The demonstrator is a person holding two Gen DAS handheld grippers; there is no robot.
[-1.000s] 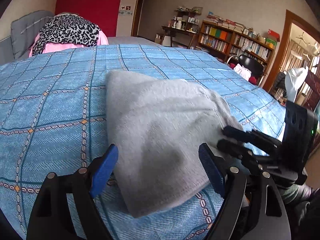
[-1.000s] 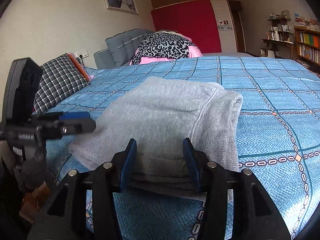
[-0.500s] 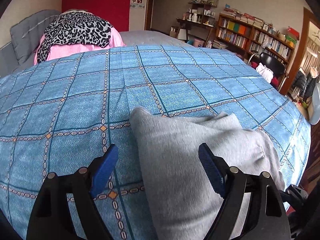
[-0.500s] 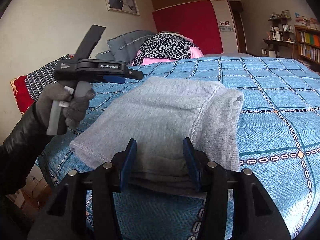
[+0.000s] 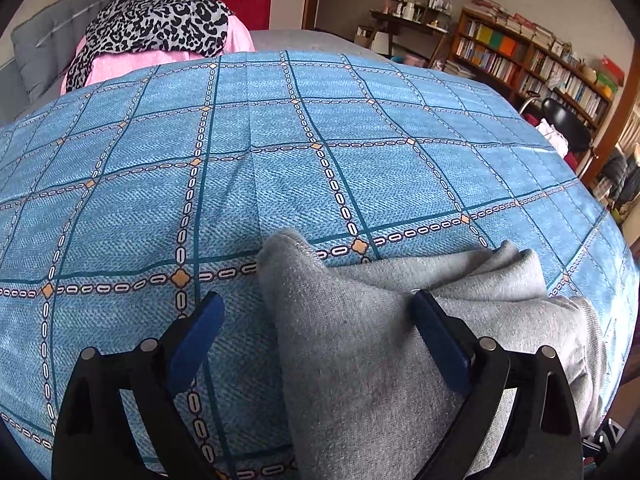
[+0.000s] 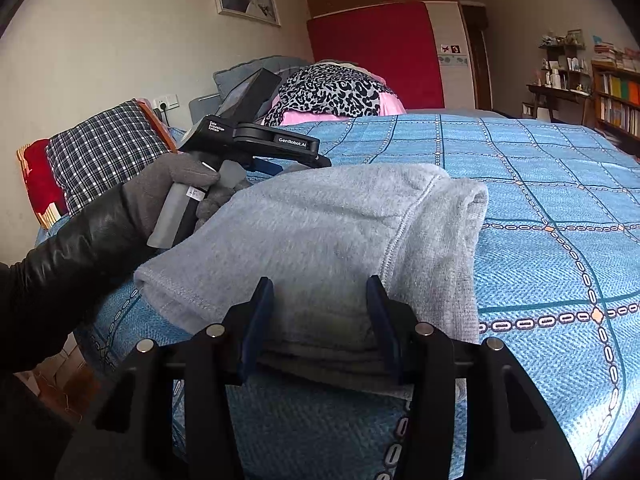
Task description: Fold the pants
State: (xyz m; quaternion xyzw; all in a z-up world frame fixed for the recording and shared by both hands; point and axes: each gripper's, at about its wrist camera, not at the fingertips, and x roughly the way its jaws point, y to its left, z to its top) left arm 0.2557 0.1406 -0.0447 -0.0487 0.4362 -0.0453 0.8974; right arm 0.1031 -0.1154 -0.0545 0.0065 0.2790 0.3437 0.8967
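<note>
The grey pants point(image 6: 320, 240) lie folded into a thick stack on the blue checked bedspread point(image 6: 540, 200), near its front edge. My right gripper point(image 6: 320, 316) is open, its blue pads on either side of the stack's near edge. My left gripper point(image 5: 316, 336) is open over the stack's far left part; grey cloth point(image 5: 360, 340) lies between and under its fingers. In the right wrist view the left gripper's tips are hidden behind the stack, and a gloved hand point(image 6: 172, 188) holds it.
A leopard-print and pink bedding pile point(image 5: 156, 40) sits at the head of the bed. A plaid pillow point(image 6: 104, 152) lies at the left side. Bookshelves point(image 5: 540, 64) and a black chair point(image 5: 568, 124) stand beyond the bed's right edge.
My left gripper has swung round the stack's left side and come in low over its far part. The right gripper has stayed still, open at the near edge.
</note>
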